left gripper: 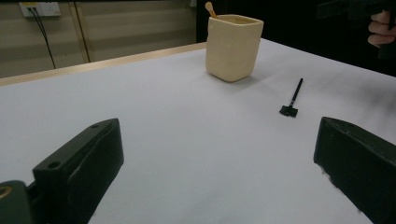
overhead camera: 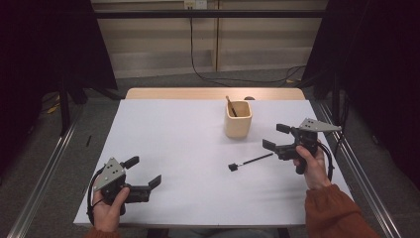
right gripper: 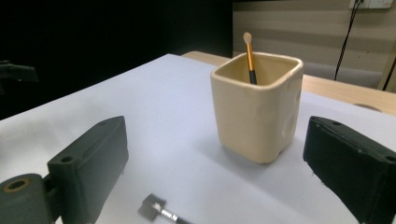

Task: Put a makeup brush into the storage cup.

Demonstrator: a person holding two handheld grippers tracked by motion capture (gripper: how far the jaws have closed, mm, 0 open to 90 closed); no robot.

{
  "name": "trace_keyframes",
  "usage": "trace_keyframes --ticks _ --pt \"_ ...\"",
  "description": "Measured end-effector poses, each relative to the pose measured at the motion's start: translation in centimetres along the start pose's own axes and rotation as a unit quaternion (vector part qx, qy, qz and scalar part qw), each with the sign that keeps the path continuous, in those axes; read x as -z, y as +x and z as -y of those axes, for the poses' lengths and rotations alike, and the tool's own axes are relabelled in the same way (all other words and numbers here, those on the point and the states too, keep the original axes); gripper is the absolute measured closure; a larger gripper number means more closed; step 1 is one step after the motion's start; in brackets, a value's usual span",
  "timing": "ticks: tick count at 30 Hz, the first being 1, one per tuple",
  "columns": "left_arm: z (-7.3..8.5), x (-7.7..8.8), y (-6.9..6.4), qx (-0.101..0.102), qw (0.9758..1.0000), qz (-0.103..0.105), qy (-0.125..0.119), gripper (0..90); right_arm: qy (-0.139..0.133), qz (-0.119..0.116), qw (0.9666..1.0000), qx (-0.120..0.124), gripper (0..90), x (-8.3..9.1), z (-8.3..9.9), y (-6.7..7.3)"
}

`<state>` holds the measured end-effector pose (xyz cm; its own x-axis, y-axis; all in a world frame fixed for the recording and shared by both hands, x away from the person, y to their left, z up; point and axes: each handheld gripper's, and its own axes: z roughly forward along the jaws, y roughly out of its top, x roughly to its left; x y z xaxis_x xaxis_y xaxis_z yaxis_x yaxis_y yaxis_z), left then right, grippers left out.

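A cream square cup [overhead camera: 238, 119] [left gripper: 232, 45] [right gripper: 256, 106] stands at the back centre-right of the white table [overhead camera: 178, 148]. A gold-handled brush [overhead camera: 231, 105] [right gripper: 250, 57] leans inside it. A thin black brush [overhead camera: 250, 162] [left gripper: 292, 99] [right gripper: 157, 208] lies flat on the table in front of the cup. My right gripper [overhead camera: 275, 137] [right gripper: 215, 172] is open, held above the table just right of the black brush, facing the cup. Near the front left edge my left gripper [overhead camera: 144, 171] [left gripper: 219, 163] is open and holds nothing.
A wooden table edge [overhead camera: 213, 93] shows behind the white sheet. Metal rails [overhead camera: 44, 168] run along both sides of the table, with dark curtains beyond. Cables [overhead camera: 208, 74] lie on the floor at the back.
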<state>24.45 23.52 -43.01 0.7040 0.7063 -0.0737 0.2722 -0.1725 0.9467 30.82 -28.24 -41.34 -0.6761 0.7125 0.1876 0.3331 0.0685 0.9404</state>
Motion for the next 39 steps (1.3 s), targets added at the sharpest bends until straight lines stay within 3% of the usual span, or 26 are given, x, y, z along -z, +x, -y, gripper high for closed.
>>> trace_keyframes --ticks 8,9,12,18,22,26,29,39 --pt "0.1 0.4 0.1 0.009 0.9999 -0.008 -0.006 1.6 0.011 0.012 0.9999 -0.003 5.2 1.8 0.7 1.2" --pt "0.1 0.4 0.2 0.007 0.9999 -0.008 -0.008 1.6 0.004 0.017 0.9998 -0.007 5.2 2.1 1.0 1.4" --pt "0.1 0.6 0.2 0.007 0.9999 -0.009 -0.005 1.5 0.022 0.021 0.9995 -0.003 5.2 2.6 2.2 2.1" --pt "0.3 0.9 0.3 0.011 0.9998 -0.015 -0.009 1.5 0.034 0.036 0.9988 -0.008 5.2 4.2 4.1 3.1" --pt "0.3 1.0 0.1 0.009 0.9998 -0.016 -0.009 1.4 0.023 0.04 0.9988 -0.017 5.2 5.7 4.8 3.5" --pt "0.2 1.0 0.0 0.003 0.9999 -0.013 -0.009 1.3 0.036 0.035 0.9985 -0.021 4.6 5.9 5.6 3.7" --pt "0.2 1.0 0.1 0.004 0.9999 -0.014 -0.009 1.1 0.021 0.029 0.9991 -0.022 4.4 5.9 5.3 3.7" --pt "0.3 1.0 0.2 0.005 0.9999 -0.011 -0.008 1.2 0.019 0.021 0.9994 -0.02 2.7 6.0 5.1 3.5"
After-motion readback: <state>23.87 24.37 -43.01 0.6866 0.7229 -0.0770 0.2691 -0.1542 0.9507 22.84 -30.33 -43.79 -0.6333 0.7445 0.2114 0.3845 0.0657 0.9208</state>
